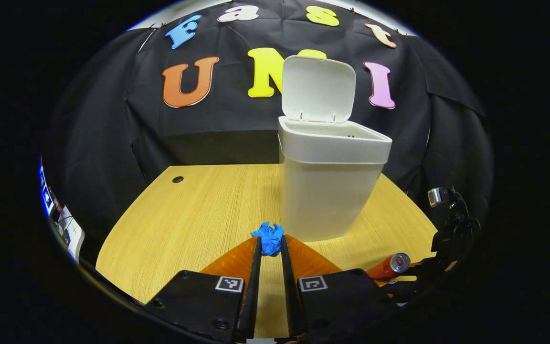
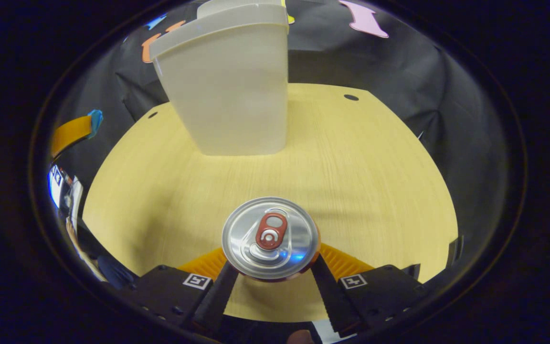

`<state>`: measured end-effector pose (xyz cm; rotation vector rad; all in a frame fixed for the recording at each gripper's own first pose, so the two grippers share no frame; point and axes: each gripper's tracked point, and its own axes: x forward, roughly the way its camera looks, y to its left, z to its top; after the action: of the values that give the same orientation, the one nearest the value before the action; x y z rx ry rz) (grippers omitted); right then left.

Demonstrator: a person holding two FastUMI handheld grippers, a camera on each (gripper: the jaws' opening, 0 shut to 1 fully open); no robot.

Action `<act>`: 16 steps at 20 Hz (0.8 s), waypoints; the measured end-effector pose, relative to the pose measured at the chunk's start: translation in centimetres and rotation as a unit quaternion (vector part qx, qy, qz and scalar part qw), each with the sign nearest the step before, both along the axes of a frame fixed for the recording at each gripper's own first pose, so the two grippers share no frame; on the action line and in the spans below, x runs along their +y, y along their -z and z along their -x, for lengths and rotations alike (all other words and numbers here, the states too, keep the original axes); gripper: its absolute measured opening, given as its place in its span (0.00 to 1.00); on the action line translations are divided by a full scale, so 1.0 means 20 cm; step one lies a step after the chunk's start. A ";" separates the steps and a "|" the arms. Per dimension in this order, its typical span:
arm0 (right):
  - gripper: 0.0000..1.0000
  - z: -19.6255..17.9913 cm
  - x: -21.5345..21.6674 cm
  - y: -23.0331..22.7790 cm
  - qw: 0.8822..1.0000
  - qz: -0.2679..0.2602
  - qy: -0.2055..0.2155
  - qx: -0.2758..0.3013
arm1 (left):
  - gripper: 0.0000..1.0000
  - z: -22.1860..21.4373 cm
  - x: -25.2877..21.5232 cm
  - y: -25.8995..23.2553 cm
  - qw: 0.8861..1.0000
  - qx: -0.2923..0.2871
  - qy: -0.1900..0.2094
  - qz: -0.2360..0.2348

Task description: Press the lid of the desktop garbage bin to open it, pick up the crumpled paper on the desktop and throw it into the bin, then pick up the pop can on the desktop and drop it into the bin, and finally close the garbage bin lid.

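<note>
Left hand-held gripper (image 1: 270, 246) pinches 1 crumpled paper (image 1: 268, 237) — right hand-held gripper (image 2: 271, 267) clamps 1 pop can (image 2: 270, 237); 1 bin (image 1: 327, 191) open.

My left gripper (image 1: 270, 248) has its fingers nearly together, pinching the paper (image 1: 269, 237) at their tips, pointing toward twelve o'clock. My right gripper (image 2: 271, 267) has both fingers pressed against the can (image 2: 270, 237). In the left gripper view, the right gripper (image 1: 428, 267) sits low at four o'clock.
</note>
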<state>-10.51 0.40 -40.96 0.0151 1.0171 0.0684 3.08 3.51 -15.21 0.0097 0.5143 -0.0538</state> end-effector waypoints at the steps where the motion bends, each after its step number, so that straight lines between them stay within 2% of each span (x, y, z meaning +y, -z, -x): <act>1: 0.82 -0.01 0.00 -0.04 1.000 0.000 -0.004 -0.006 | 0.28 -0.02 -0.01 -0.04 1.000 -0.007 0.000 0.004; 7: 0.82 -0.09 -0.03 -0.30 0.999 -0.009 -0.002 -0.042 | 0.28 -0.20 -0.06 -0.33 0.997 -0.068 0.001 0.019; 12: 0.82 -0.16 -0.10 -0.47 0.997 -0.009 0.005 -0.071 | 0.28 -0.40 -0.13 -0.63 0.991 -0.133 0.007 0.027; 16: 0.82 -0.22 -0.15 -0.59 0.995 -0.010 0.007 -0.097 | 0.28 -0.55 -0.23 -0.73 0.989 -0.143 0.020 0.039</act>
<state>-6.01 -2.54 -29.17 0.0342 0.8216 0.0663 14.11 -1.11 -0.54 -0.0488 0.2247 -0.1110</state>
